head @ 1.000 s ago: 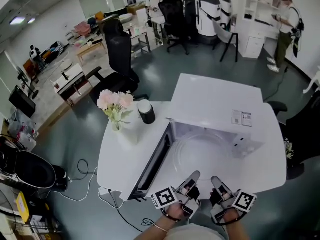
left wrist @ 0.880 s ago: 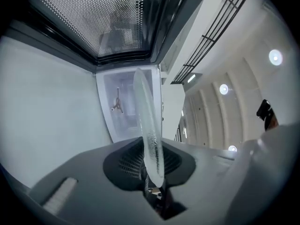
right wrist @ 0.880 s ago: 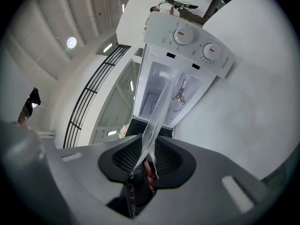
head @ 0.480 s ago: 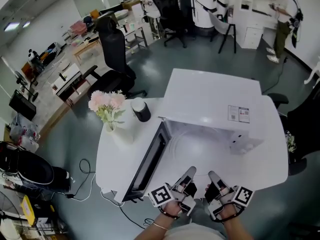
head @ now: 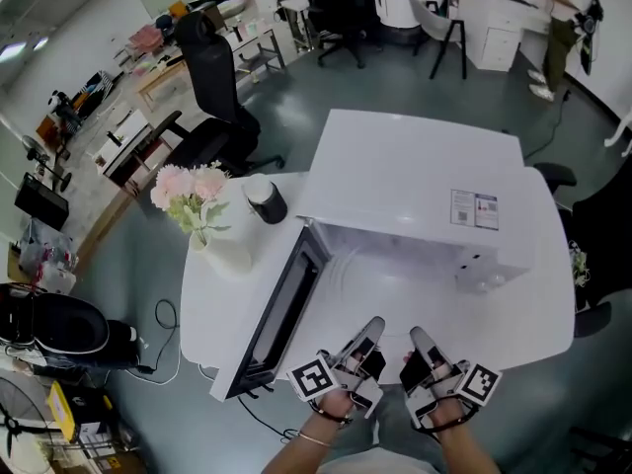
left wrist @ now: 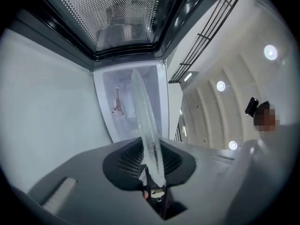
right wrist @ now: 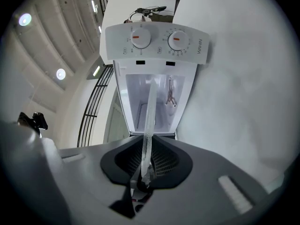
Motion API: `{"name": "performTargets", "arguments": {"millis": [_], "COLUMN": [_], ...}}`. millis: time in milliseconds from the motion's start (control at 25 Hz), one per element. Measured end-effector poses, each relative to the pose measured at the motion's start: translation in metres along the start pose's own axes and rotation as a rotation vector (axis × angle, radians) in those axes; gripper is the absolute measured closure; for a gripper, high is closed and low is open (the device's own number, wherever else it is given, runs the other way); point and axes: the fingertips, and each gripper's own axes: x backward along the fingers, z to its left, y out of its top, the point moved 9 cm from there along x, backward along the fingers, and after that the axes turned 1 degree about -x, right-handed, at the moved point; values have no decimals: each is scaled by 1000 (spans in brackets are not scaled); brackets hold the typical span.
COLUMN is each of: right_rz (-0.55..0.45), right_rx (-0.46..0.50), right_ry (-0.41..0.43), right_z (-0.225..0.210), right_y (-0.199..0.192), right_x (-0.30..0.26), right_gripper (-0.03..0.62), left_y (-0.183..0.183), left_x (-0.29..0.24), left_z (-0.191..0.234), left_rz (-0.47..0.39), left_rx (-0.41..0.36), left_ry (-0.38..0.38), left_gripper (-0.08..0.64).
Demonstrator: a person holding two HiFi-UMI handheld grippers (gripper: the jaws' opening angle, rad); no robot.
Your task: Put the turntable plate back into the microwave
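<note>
Both grippers hold the plate (left wrist: 146, 125) by its near rim, in front of the open microwave (head: 415, 181). In the left gripper view the clear glass shows edge-on, running from between the jaws up toward the cavity (left wrist: 123, 102), and the jaws are clamped on its rim. The right gripper view shows the same (the glass is a thin pale strip there). It rises from the jaws to the opening under the two dials (right wrist: 140, 39). The right jaws have just been closing, with the rim between them, and now pinch it.

In the head view the left gripper (head: 367, 336) and the right gripper (head: 419, 348) sit side by side at the near edge of the table (head: 212, 314), close together and pointing at the opening. The plate itself is almost invisible from above, only faint arcs ahead of the fingers. I cannot tell whether its far rim is already inside the cavity.

The door (head: 281, 309) swings out to the left, its dark window facing the grippers. A small three-armed piece (right wrist: 172, 97) shows inside the cavity. Left of the microwave stand pink flowers (head: 188, 188) in a white vase (head: 227, 257) and, just beside them, a dark cylinder (head: 265, 201). A black chair (head: 212, 77) stands on the floor beyond the table
</note>
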Motion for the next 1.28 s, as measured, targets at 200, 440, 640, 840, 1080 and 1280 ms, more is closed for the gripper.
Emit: {"name": "performTargets", "arguments": {"millis": [200, 440, 640, 840, 1080, 1280], "right_rz": [6, -11, -26, -46, -63, -68], "right_rx": [3, -30, -49, -70, -99, -77], "right_ry": [-4, 38, 65, 92, 113, 128], "right_z": [-1, -5, -8, -11, -15, -13], "right_y": [3, 2, 1, 0, -1, 0], "right_x": [-5, -8, -9, -9, -10, -16], "right_gripper": [540, 540, 538, 538, 535, 532], "left_y": [1, 4, 4, 5, 8, 13], "left_x": [-1, -3, -3, -7, -8, -3], "left_z": [5, 5, 7, 5, 4, 3], "left_rz": [-21, -20, -18, -3, 24, 28], "left_rx": [14, -10, -27, -50, -90, -118], "left_ry": [4, -4, -8, -18, -23, -15], "left_gripper": [508, 503, 501, 495, 471, 462]}}
